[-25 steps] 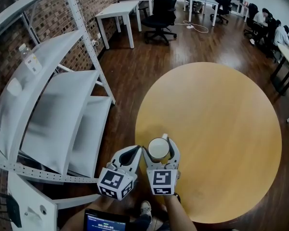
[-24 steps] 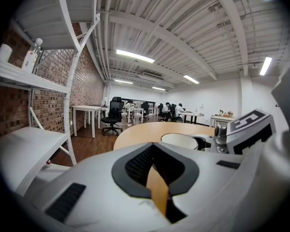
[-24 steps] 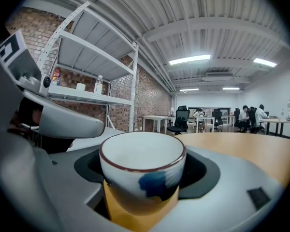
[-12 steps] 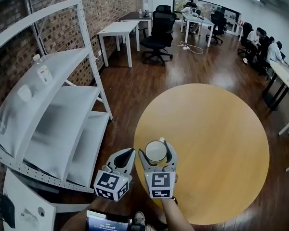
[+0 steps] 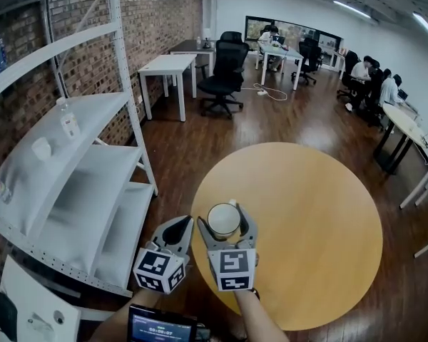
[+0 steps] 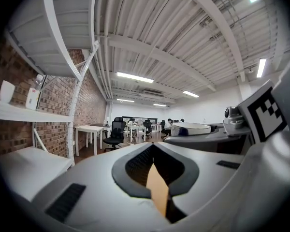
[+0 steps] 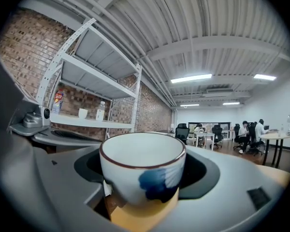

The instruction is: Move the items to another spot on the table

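A white cup (image 5: 223,219) with a brown rim and a blue mark (image 7: 142,170) is held upright between the jaws of my right gripper (image 5: 225,223), which is shut on it. It hangs over the near left part of the round wooden table (image 5: 307,212). My left gripper (image 5: 177,232) sits just left of it, beyond the table's edge, jaws shut and empty; the left gripper view (image 6: 154,175) shows only a thin slit between them. The cup (image 6: 190,128) shows at the right in that view.
A white metal shelf rack (image 5: 71,169) stands at the left against a brick wall, with a small bottle (image 5: 69,125) and a white cup (image 5: 41,148) on a shelf. White desks, office chairs and seated people are at the far end. A dark wooden floor surrounds the table.
The head view has tilted up, showing more of the room. Both grippers have stayed side by side, with the cup still held in the right one.
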